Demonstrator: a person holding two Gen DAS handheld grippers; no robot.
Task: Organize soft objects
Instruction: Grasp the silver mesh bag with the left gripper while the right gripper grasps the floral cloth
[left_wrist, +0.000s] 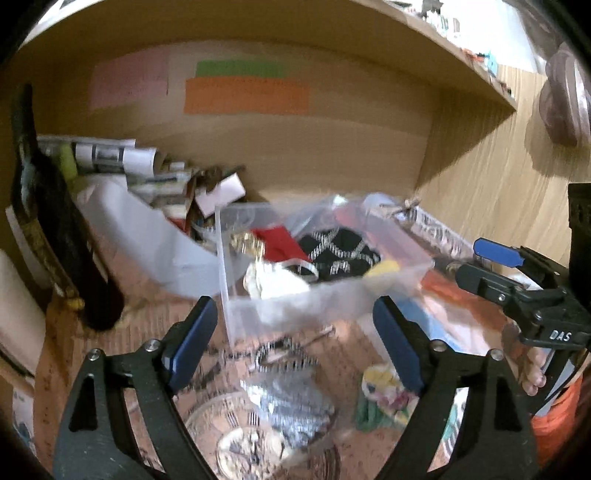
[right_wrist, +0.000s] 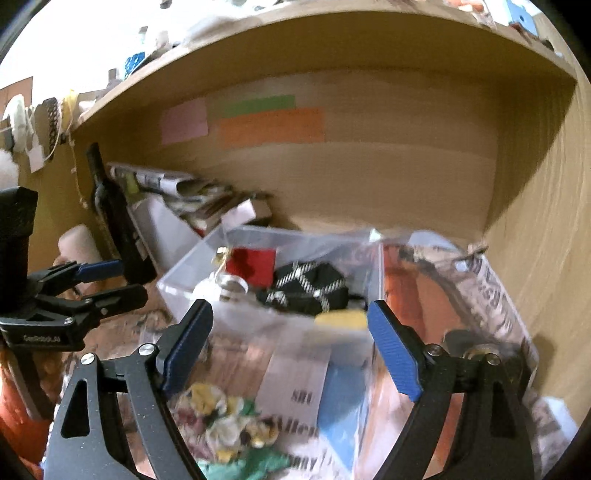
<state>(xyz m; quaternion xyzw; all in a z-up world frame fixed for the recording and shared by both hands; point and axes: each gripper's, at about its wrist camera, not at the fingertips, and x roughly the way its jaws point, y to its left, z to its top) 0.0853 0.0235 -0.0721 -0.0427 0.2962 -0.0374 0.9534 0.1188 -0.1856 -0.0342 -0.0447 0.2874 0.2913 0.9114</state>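
A clear plastic box (right_wrist: 192, 280) sits on the desk under the wooden shelf (right_wrist: 332, 44), holding a black-and-white patterned cloth (right_wrist: 314, 286), a red cloth (right_wrist: 255, 266) and a yellow piece (right_wrist: 341, 319). A floral cloth (right_wrist: 221, 421) lies on the desk just in front of the box. The left gripper (left_wrist: 291, 343) and the right gripper (right_wrist: 290, 343) both hover before the box, fingers spread apart and holding nothing. Rolled papers (left_wrist: 107, 157) lie at the back left.
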